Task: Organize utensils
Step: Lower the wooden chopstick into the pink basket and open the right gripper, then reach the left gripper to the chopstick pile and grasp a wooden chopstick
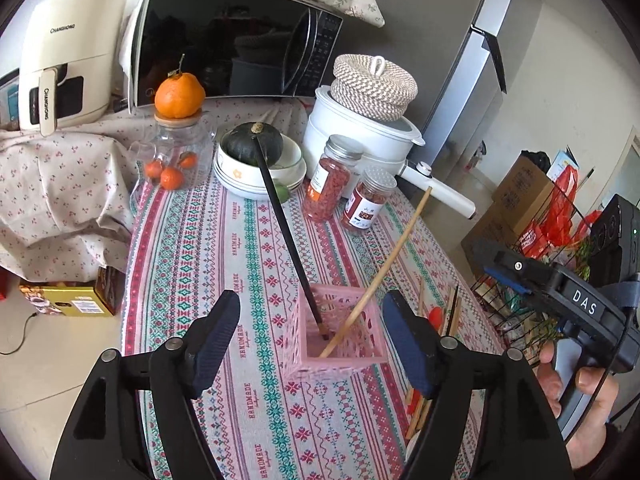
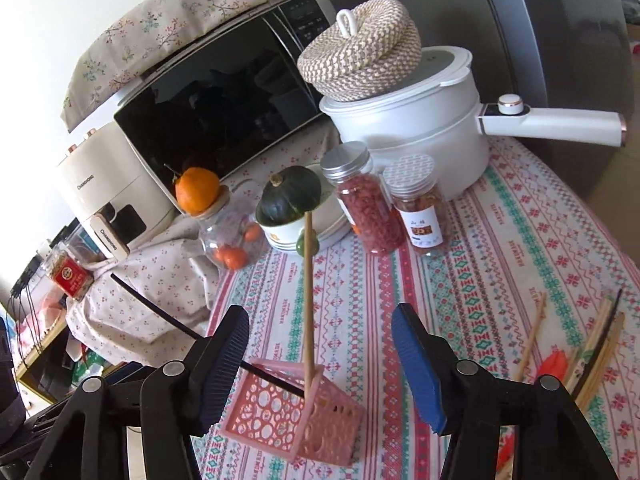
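Observation:
A pink perforated basket (image 1: pixel 335 330) stands on the patterned tablecloth; it also shows in the right wrist view (image 2: pixel 292 414). A black chopstick (image 1: pixel 286 232) and a wooden chopstick (image 1: pixel 384 276) lean in it. In the right wrist view the wooden chopstick (image 2: pixel 308 304) stands almost upright and the black chopstick (image 2: pixel 160 314) leans left. My left gripper (image 1: pixel 310 344) is open and empty, with its fingers on either side of the basket. My right gripper (image 2: pixel 320 364) is open and empty above the basket. Several loose chopsticks (image 2: pixel 596 356) lie on the table to the right.
Two jars of red dried fruit (image 1: pixel 332 178) stand behind the basket. A bowl stack with a green squash (image 1: pixel 250 142), a glass jar with oranges (image 1: pixel 172 156), a white pot (image 1: pixel 360 136), a microwave (image 1: pixel 224 40) and an air fryer (image 1: pixel 68 56) line the back. A wire rack (image 1: pixel 532 264) stands off the table's right edge.

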A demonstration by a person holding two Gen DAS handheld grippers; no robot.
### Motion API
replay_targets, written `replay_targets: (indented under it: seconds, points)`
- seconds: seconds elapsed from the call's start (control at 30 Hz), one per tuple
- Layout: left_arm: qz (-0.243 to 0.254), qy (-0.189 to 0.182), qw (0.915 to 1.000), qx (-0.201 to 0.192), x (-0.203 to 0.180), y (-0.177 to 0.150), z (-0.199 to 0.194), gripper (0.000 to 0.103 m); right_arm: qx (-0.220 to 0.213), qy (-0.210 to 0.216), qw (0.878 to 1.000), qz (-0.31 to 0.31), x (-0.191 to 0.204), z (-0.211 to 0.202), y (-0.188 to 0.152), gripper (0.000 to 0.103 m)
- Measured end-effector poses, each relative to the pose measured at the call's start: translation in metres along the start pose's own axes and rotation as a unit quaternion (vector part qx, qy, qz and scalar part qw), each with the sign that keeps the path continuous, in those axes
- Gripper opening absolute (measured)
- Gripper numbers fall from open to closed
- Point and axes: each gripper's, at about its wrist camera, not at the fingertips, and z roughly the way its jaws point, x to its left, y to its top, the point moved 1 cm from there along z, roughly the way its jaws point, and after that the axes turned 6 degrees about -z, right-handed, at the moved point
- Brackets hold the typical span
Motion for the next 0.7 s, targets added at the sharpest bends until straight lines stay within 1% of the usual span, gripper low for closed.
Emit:
replay_targets:
  seconds: [0.07, 0.2, 0.4, 0.5, 0.6, 0.67, 0.7]
  points:
    - [0.016, 0.003, 0.9998, 0.007, -0.005, -0.007, -0.005, 0.085, 0.007, -0.017, 1.0, -0.009, -0.004, -0.009, -0.003, 0.073]
    - [0.046, 0.002, 0.9987, 0.022, -0.021, -0.021, -0.011, 0.089, 0.031, -0.054, 0.998, -0.028, -0.016, -0.019, -0.012, 0.079]
    - [0.083, -0.001, 0.9952, 0.052, -0.049, -0.042, -0.006, 0.095, 0.092, -0.069, 0.993, -0.029, -0.043, -0.02, -0.032, 0.083]
    - [0.103, 0.002, 0.9921, 0.072, -0.064, -0.052, 0.003, 0.098, 0.123, -0.086, 0.988, -0.025, -0.058, -0.02, -0.042, 0.084]
    - [0.126, 0.009, 0.9879, 0.09, -0.081, -0.063, 0.013, 0.099, 0.161, -0.104, 0.981, -0.021, -0.075, -0.017, -0.052, 0.086]
    - [0.141, 0.014, 0.985, 0.099, -0.091, -0.07, 0.02, 0.103, 0.186, -0.112, 0.976, -0.013, -0.088, -0.014, -0.057, 0.086]
    - [0.148, 0.016, 0.9835, 0.104, -0.096, -0.073, 0.024, 0.103, 0.195, -0.115, 0.974, -0.01, -0.094, -0.014, -0.06, 0.086]
